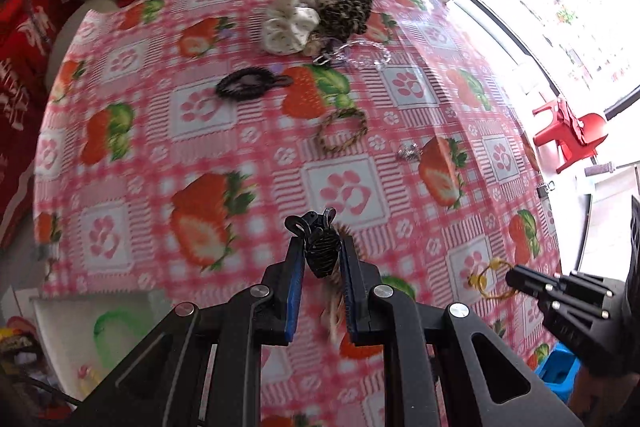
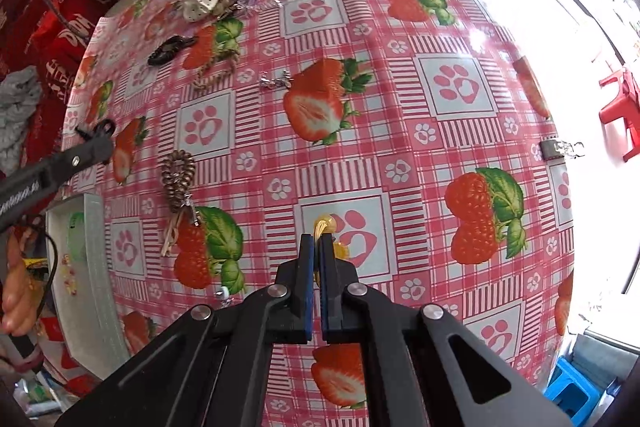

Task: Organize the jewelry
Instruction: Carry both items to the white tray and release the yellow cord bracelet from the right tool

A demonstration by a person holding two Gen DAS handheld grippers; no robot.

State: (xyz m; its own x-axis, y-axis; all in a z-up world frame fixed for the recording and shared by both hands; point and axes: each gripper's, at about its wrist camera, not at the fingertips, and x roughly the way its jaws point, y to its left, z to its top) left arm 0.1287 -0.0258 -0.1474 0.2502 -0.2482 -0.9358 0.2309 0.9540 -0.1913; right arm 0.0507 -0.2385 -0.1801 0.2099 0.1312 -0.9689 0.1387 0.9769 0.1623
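Observation:
My left gripper [image 1: 320, 245] is shut on a black hair claw clip [image 1: 320, 247] and holds it above the strawberry tablecloth [image 1: 240, 155]; a brown beaded bracelet with a tassel [image 1: 336, 303] lies under it. My right gripper [image 2: 317, 241] is shut on a yellow amber bracelet [image 2: 325, 225] at the table surface; it shows in the left wrist view [image 1: 516, 275] with the bracelet [image 1: 486, 277]. The left gripper also appears in the right wrist view [image 2: 94, 143], near the beaded bracelet [image 2: 178, 175].
Farther off lie a black hair clip [image 1: 250, 85], a braided bracelet [image 1: 342, 131], a small silver piece [image 1: 408, 151], a clear bead bracelet [image 1: 366, 53] and white and leopard scrunchies [image 1: 316, 15]. A white tray [image 2: 94, 267] stands at the table's near left edge.

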